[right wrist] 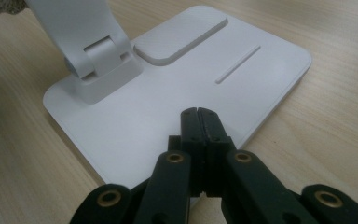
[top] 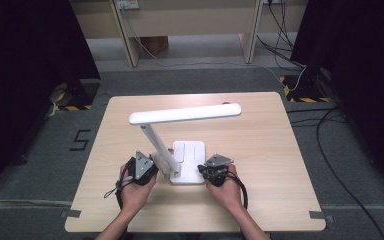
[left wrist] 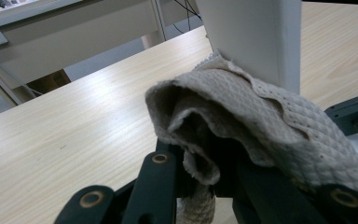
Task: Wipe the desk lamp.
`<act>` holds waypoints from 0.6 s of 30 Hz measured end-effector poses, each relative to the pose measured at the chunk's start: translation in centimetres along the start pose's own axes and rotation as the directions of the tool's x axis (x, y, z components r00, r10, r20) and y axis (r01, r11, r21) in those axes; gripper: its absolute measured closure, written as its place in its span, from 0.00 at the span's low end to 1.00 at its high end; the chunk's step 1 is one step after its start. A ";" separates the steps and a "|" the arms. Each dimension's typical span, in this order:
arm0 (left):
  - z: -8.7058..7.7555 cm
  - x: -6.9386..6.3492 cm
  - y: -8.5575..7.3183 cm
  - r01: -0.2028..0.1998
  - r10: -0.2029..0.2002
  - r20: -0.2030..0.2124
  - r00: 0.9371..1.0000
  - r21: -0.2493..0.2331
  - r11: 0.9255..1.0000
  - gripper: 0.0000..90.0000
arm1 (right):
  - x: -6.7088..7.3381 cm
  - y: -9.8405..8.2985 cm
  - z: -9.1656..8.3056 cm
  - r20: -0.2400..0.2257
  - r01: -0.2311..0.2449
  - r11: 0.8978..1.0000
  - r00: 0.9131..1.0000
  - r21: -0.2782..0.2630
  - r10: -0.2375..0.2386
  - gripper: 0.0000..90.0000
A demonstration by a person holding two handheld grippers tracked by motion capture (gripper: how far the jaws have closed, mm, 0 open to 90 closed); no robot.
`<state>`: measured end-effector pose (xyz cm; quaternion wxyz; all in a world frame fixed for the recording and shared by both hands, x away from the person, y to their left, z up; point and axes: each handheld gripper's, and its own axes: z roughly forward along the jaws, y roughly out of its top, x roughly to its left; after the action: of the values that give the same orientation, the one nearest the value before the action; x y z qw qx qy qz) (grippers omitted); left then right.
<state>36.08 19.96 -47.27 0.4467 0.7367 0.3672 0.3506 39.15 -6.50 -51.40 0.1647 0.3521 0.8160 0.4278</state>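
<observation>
A white desk lamp stands on the wooden table, its long head held level over a flat square base. My left gripper is shut on a beige quilted cloth, which presses against the lamp's slanted stem low down. The cloth drapes over the jaws. My right gripper is shut with nothing in it, its tips resting on the near right part of the lamp base. The stem's hinge sits at the base's near left corner.
Bare tabletop lies left and right of the lamp. Beyond the table's far edge stand wooden furniture legs, cables and black stands with yellow-striped feet on grey floor.
</observation>
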 end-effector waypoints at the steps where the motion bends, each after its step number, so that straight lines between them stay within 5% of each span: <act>1: 0.0 0.0 -0.1 0.000 0.000 0.001 1.000 0.004 1.000 0.91 | 0.0 0.0 0.0 0.000 0.000 1.000 1.000 0.000 0.000 1.00; 18: 0.8 -0.8 -1.3 -0.016 0.015 0.011 1.000 0.037 0.999 0.90 | 0.0 0.0 0.0 0.000 0.001 1.000 1.000 0.000 -0.001 1.00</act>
<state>36.08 19.42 -48.91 0.4321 0.7495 0.3656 0.3433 39.15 -6.49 -51.40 0.1650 0.3518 0.8160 0.4279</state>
